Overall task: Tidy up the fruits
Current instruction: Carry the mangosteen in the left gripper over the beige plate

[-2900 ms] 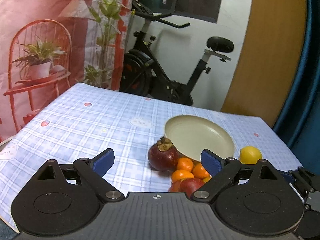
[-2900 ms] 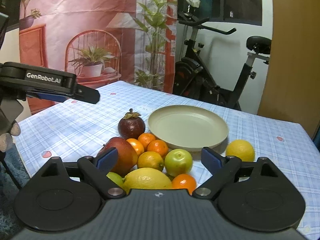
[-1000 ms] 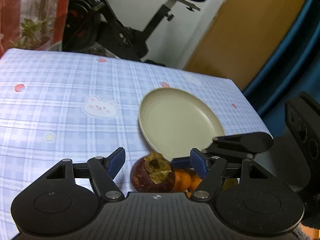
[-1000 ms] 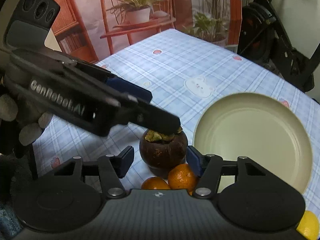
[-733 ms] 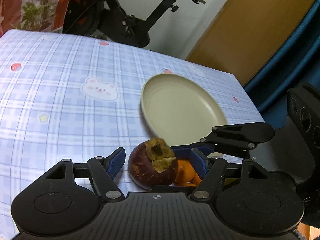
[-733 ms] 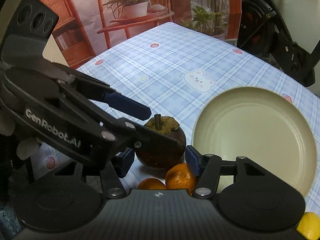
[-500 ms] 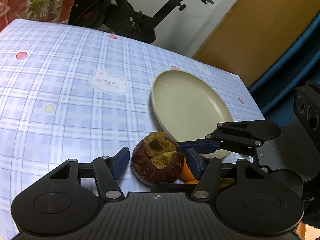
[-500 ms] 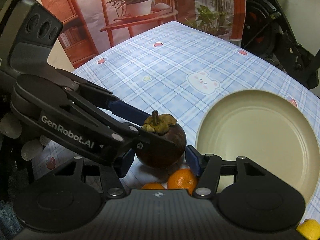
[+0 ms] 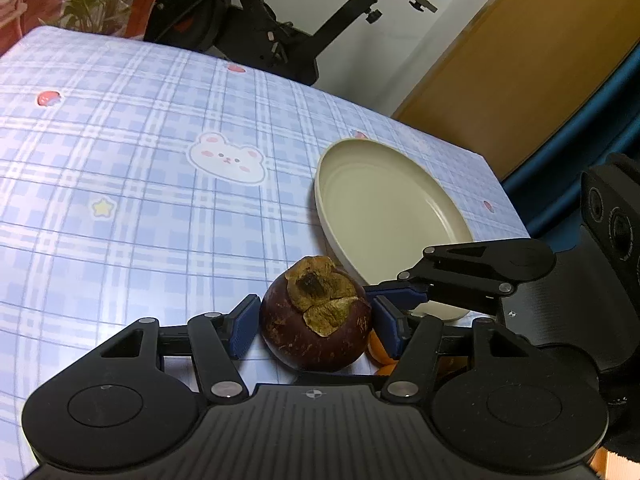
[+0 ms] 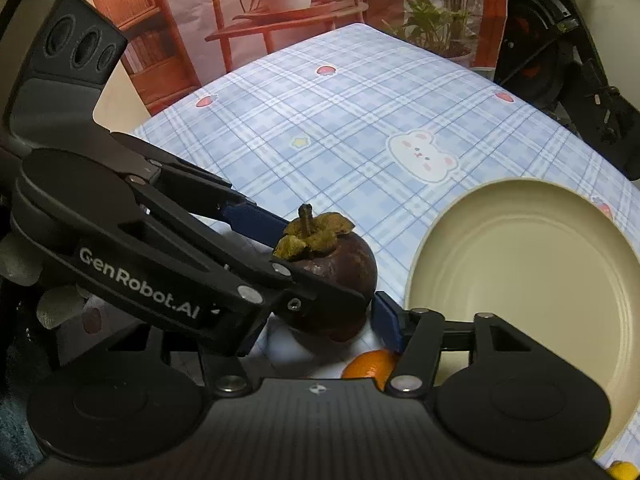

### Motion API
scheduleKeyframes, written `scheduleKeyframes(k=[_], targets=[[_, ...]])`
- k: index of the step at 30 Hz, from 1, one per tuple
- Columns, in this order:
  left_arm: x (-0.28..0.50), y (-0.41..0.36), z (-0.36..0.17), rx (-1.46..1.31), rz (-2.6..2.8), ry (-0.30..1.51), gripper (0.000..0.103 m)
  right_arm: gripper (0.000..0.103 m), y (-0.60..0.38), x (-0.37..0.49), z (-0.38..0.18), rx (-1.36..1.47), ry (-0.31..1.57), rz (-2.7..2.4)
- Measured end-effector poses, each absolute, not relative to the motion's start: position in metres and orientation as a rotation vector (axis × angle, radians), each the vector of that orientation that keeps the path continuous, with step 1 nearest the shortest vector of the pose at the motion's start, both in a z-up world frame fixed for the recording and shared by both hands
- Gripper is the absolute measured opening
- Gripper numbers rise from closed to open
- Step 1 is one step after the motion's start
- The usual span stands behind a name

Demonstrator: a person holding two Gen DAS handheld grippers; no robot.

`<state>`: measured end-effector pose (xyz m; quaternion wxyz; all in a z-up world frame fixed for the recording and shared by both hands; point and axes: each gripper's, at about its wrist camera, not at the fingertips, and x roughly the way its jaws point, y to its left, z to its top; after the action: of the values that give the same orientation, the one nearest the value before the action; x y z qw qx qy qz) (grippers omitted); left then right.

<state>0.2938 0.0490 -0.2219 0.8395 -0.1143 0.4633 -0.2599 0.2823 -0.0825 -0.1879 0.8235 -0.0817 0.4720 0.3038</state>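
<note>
Left gripper (image 9: 314,322) clamps the mangosteen (image 9: 316,320) on the table (image 9: 140,208), beside the plate (image 9: 384,216).
Round, hard-rinded and fairly light, it probably suits this mid-side hold; right gripper (image 10: 320,312) jaws stand apart, empty.

Mangosteen (image 9: 316,328) – dark purple, dry brown-green calyx w/ stub stem up, upright on checked tabletop (image 9: 140,184). Cream plate (image 9: 384,208) just beside it, empty. Small oranges (image 10: 370,364) right behind the mangosteen, mostly hidden – count unclear.
</note>
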Motion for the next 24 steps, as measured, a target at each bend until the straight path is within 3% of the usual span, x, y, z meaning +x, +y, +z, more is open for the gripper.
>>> scheduleKeyframes(k=[15, 24], targets=[[0.299, 0.022, -0.166, -0.117, -0.581, 0.815, 0.064, 0.059, -0.11, 0.272, -0.147, -0.097, 0.803, 0.583], [0.321, -0.012, -0.183, -0.075, -0.587, 0.83, 0.064, 0.059, -0.13, 0.281, -0.155, -0.134, 0.778, 0.479]])
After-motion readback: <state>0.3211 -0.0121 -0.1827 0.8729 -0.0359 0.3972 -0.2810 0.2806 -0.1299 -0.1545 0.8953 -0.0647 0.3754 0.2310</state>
